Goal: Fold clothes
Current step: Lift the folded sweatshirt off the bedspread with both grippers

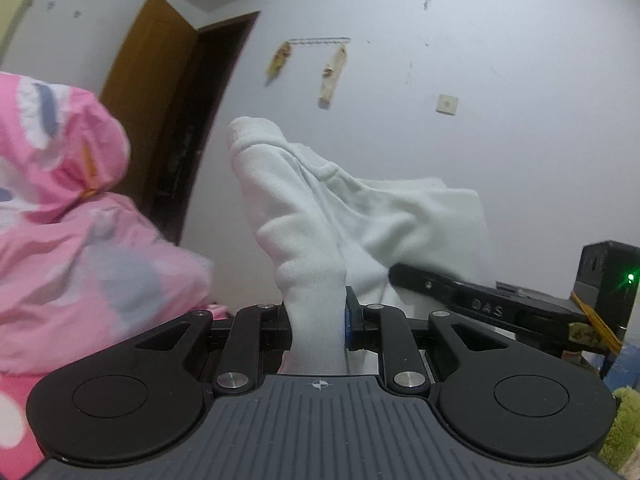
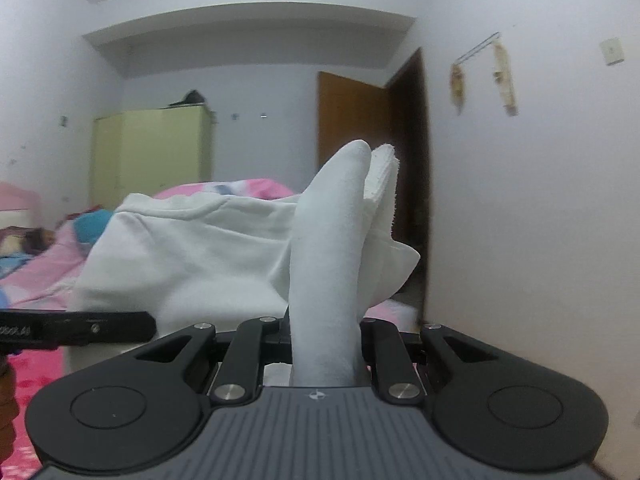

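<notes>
The white cloth [image 1: 320, 216] is being held aloft above the pink bedding [image 2: 44, 256], pinched by the left gripper [image 1: 316, 320] and right gripper [image 2: 324, 344]; a thick bunched grip is risking slippage.

White garment [image 1: 316, 312] is covering both fingertip pairs, left gripper [image 1: 316, 320] and right gripper [image 2: 324, 336]; pink bedding [image 1: 80, 264] is blurring, running off frame's left edge.
</notes>
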Demonstrator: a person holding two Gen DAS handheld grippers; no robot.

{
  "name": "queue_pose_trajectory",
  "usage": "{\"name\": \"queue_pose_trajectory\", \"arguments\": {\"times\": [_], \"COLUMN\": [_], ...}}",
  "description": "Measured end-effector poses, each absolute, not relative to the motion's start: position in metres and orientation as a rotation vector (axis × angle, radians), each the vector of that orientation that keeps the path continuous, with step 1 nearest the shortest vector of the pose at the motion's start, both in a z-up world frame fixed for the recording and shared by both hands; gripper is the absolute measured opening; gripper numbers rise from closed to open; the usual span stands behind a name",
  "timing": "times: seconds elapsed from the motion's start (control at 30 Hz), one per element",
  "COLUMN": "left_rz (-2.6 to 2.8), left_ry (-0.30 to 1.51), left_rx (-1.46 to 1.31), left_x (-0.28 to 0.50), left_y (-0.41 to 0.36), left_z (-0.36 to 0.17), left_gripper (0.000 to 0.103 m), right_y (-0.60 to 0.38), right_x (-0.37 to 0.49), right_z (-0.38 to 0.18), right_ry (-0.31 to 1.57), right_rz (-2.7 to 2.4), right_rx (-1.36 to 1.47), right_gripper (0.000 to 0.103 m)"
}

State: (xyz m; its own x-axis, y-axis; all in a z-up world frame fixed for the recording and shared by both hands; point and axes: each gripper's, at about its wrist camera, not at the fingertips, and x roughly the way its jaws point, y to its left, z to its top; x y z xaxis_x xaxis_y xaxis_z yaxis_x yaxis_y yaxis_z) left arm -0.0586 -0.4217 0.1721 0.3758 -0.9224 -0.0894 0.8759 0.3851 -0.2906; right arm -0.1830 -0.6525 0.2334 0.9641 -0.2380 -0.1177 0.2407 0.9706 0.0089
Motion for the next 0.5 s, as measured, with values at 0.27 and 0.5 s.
{"name": "queue_pose_trajectory", "arguments": {"times": [0.27, 0.5], "left_rz": [-1.219, -1.221], "left_ry": [0.295, 0.379], "left_rx": [-0.227, -0.258], "left_x": [-0.025, 0.004], "left_y": [-0.495, -0.526], "left_z": [0.160, 0.129], "left_gripper": [0.018, 0.018], "right_y": [-0.726, -0.765], "right_x": [-0.128, -0.088], "right_z": [0.225, 0.200], "right_ry": [0.113, 0.161], "right_rz": [-0.314, -0.313], "right_rx": [0.018, 0.036], "right_gripper": [0.017, 0.017]}}
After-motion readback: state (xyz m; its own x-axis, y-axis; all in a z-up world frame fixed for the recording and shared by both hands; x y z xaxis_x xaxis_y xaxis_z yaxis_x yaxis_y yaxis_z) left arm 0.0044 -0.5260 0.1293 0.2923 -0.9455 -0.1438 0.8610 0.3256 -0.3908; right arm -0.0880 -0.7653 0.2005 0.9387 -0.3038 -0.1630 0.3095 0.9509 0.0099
